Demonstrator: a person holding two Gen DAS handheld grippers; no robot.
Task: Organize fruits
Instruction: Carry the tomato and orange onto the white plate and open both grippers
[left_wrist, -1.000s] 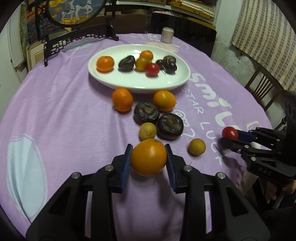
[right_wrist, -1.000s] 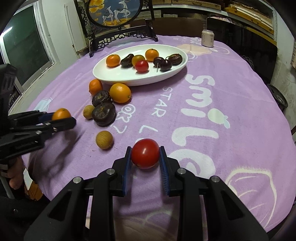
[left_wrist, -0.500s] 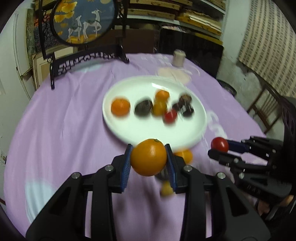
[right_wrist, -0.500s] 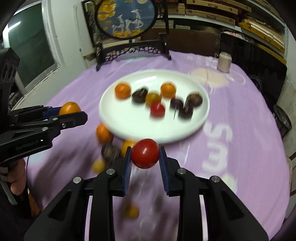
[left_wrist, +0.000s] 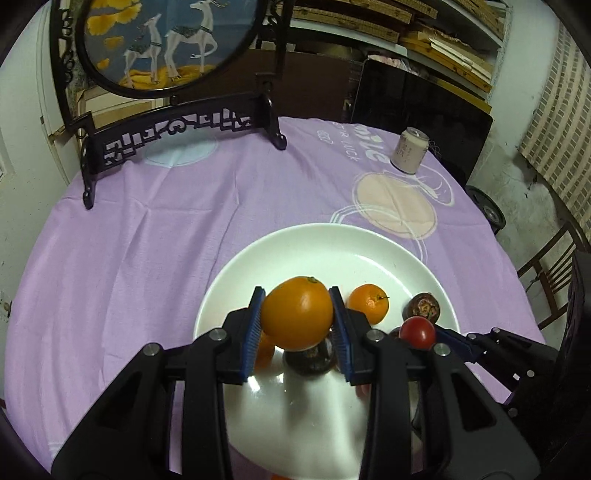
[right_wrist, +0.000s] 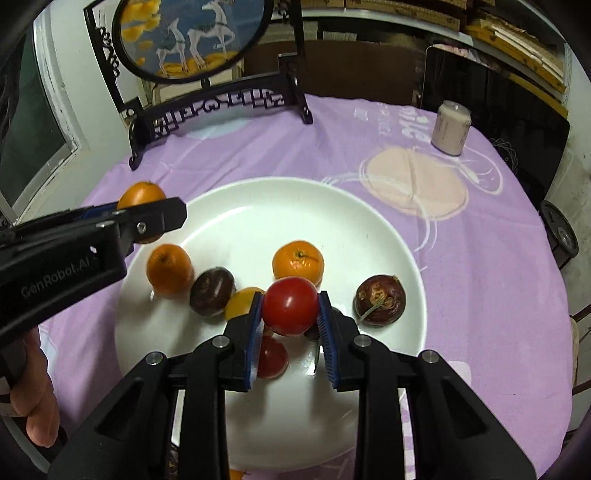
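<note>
My left gripper (left_wrist: 297, 319) is shut on a large orange (left_wrist: 297, 312) and holds it above the white plate (left_wrist: 317, 247). My right gripper (right_wrist: 290, 308) is shut on a red tomato (right_wrist: 290, 304) above the same plate (right_wrist: 258, 203). On the plate lie a mandarin (right_wrist: 298, 263), another orange (right_wrist: 170, 269), dark passion fruits (right_wrist: 380, 300) (right_wrist: 212, 291), a small yellow fruit (right_wrist: 240, 302) and a second tomato (right_wrist: 271, 356). The left gripper with its orange (right_wrist: 142, 195) shows at the left of the right wrist view.
A purple cloth (left_wrist: 129, 258) covers the round table. A dark carved stand with a round deer picture (left_wrist: 173, 122) stands at the back. A pale can (left_wrist: 410, 149) stands at the back right. A wooden chair (left_wrist: 550, 269) is at the right.
Both grippers have moved forward from the table's near edge to over the plate, carrying the orange and the tomato. The loose fruits on the cloth have dropped out of view.
</note>
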